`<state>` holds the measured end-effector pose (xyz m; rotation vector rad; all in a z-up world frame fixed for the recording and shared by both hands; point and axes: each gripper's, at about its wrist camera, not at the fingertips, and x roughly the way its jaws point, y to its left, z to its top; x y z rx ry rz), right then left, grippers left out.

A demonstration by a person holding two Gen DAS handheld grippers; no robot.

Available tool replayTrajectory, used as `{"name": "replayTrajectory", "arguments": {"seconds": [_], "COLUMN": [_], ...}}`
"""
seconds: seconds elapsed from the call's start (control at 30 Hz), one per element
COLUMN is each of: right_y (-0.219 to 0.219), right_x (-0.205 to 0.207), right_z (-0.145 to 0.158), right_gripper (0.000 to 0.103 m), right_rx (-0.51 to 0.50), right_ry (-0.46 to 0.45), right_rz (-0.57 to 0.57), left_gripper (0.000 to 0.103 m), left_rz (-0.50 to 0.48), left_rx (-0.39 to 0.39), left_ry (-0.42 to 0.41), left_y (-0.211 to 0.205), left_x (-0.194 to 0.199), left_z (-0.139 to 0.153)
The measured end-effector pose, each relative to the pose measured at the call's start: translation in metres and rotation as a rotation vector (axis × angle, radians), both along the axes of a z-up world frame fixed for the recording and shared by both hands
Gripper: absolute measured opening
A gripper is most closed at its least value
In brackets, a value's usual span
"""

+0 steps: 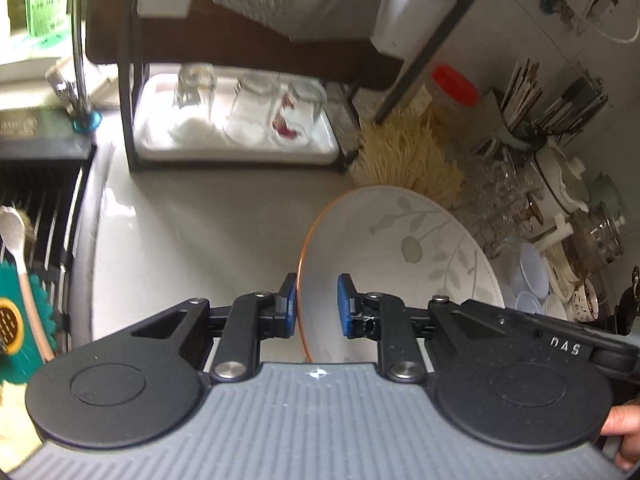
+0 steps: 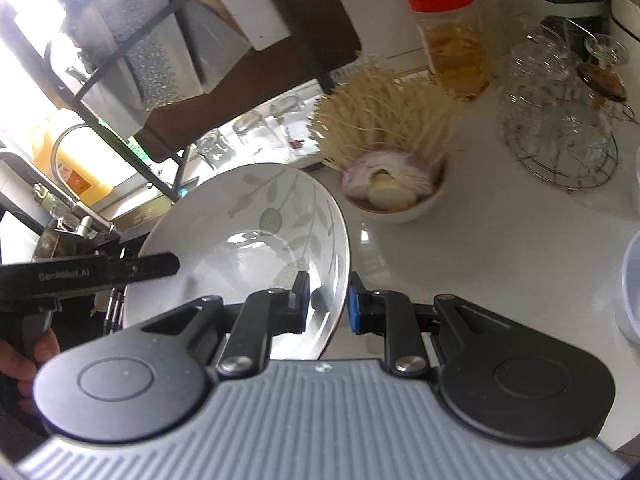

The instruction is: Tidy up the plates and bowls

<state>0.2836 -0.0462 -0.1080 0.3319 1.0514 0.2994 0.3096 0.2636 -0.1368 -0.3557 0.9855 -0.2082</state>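
Note:
A white deep plate with a grey leaf print and a copper-coloured rim point(image 1: 400, 248) is held tilted above the counter. My left gripper point(image 1: 318, 306) straddles its near rim, one blue pad outside and one inside, with small gaps showing. My right gripper point(image 2: 329, 303) straddles the opposite rim of the same plate point(image 2: 256, 224) in the same way, with a gap at the right pad. The left gripper's black arm point(image 2: 88, 274) shows at the plate's left edge. A small white bowl of onion and garlic point(image 2: 394, 194) stands on the counter behind the plate.
A black dish rack point(image 1: 240, 80) holds upturned glasses on a white tray point(image 1: 236, 148). A sink with tap point(image 1: 76, 60) is at left. A red-lidded jar point(image 2: 448, 40), a straw bundle point(image 2: 376, 116), glassware point(image 2: 556, 120) and utensil holders point(image 1: 560, 108) crowd the right.

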Motion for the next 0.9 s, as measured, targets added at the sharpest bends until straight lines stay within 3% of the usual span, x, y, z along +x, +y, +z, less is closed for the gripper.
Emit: {"name": "replayTrajectory", "arguments": {"seconds": [0.53, 0.9], "right_y": [-0.038, -0.039], "right_x": [-0.027, -0.032], "right_z": [-0.037, -0.053], "right_gripper": [0.022, 0.022], "right_rx": [-0.063, -0.079], "right_ry": [0.096, 0.132], "right_rz": [0.020, 0.038], "left_gripper": [0.023, 0.023], "left_rz": [0.001, 0.039], "left_rx": [-0.015, -0.017], "left_ry": [0.116, 0.168], "left_y": [-0.050, -0.057], "left_x": [-0.034, -0.046], "left_z": [-0.051, -0.074]}}
